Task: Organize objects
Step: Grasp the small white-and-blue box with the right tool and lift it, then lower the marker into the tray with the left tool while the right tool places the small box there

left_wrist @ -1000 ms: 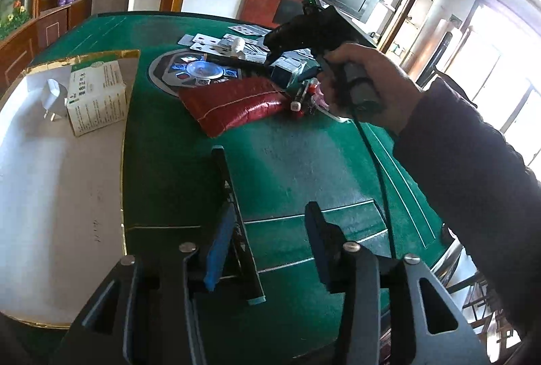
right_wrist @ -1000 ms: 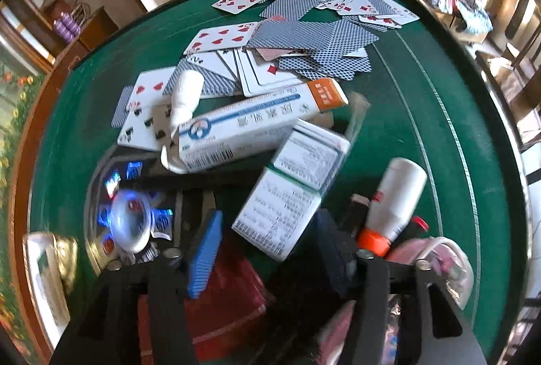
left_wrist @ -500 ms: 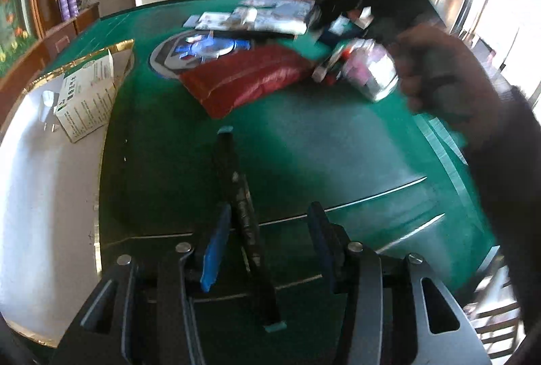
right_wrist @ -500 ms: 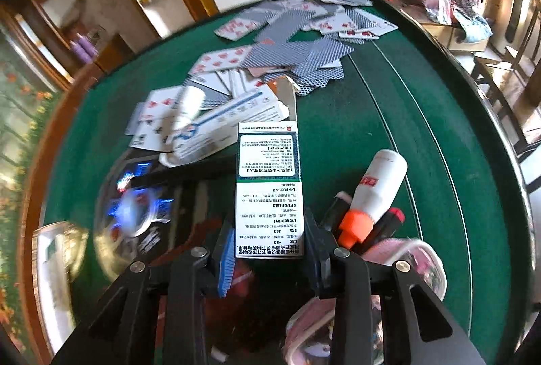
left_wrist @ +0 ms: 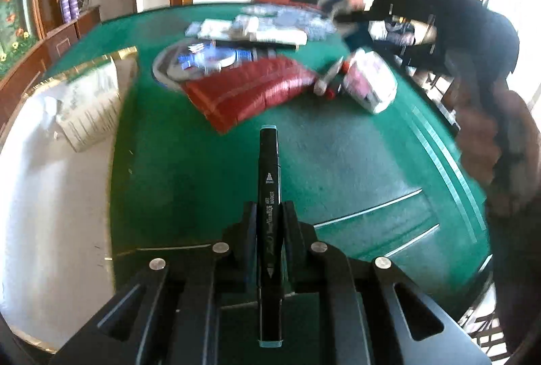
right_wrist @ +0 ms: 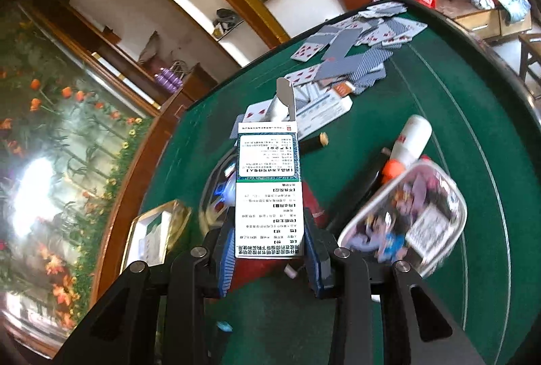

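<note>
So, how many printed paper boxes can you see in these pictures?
3. One box is held in the right gripper. A long box lies by the playing cards. A third box lies on the white tray. More may be hidden.

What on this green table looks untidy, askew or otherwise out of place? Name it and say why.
The playing cards lie scattered across the far end of the table, some face up, some face down, overlapping at odd angles. The medicine box in the right gripper has its top flap standing open.
</note>
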Motion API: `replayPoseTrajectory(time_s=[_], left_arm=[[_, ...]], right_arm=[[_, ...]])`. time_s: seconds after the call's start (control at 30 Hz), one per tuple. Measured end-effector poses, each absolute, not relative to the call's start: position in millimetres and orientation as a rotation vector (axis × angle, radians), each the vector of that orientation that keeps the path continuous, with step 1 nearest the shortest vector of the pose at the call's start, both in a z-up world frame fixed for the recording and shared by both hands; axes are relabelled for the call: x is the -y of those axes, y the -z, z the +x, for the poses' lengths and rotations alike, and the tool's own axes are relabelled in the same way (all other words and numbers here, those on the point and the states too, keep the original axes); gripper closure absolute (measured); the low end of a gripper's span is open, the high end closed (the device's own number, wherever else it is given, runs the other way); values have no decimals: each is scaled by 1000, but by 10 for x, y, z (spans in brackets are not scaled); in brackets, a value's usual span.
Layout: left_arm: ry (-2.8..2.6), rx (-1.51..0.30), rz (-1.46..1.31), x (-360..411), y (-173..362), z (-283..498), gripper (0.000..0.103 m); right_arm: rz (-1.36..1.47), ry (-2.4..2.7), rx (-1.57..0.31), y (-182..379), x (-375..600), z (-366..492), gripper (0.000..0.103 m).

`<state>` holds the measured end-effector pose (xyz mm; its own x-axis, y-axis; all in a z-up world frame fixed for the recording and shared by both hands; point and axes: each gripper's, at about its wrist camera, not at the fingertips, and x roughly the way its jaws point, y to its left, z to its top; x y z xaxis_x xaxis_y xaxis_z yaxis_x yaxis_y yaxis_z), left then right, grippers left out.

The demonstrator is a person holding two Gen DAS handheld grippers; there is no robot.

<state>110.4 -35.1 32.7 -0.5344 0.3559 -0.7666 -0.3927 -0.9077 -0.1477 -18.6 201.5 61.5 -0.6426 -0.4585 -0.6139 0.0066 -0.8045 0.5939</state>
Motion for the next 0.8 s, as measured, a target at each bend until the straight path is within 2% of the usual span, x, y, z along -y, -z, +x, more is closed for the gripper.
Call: replayPoseTrajectory(time_s=[0.2,0.37,0.57,0.8], left_arm=[[-2504,91,-1078,766,-775,1156,89],[-2641,173,-1084,1459,-996,914,89],[-2752,213,-1245,2347,-889,334,89],[-2753,236,-1399,2803,-605,-298,89]], right_arm=[[1162,2432,809,-633,-1914,-43,65],[1152,2359,738,-766,-1600,-21,65],[1190,2205,666,-764,-959,-149,65],[1284,2055,593,-548,-155,-391,65]])
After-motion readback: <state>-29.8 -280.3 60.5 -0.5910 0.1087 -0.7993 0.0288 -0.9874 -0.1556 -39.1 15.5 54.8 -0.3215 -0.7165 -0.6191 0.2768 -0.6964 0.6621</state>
